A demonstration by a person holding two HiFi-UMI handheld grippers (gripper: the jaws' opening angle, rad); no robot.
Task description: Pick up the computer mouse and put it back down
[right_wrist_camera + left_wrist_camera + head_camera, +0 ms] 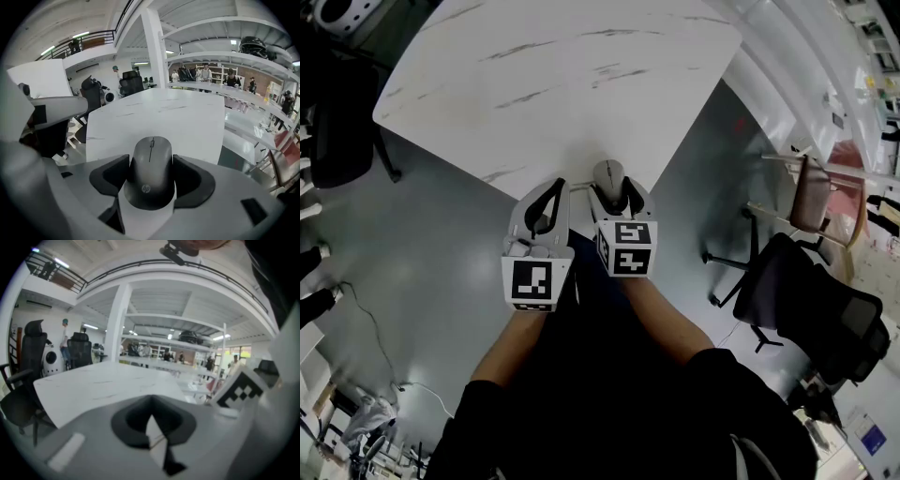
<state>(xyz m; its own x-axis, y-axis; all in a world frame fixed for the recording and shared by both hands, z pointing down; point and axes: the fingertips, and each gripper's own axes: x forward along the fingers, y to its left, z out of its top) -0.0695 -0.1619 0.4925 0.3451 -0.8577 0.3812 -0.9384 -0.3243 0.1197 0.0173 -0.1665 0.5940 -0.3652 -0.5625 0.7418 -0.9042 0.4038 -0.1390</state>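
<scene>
Domed matte-looking mouse [151,180] in hand-held gripper [151,165]

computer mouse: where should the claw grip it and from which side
Grip the two long flanks at mid-body, coming in from the tail end. The computer mouse sits level with its wheel pointing away, and its narrow width fits between the pads of the right claw, which touch both flanks.

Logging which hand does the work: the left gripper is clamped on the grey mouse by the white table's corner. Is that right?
Not the left. The right gripper view shows the right gripper clamped on the grey mouse; the left gripper is shut with nothing between its jaws. The mouse is indeed by the white table corner.
</scene>
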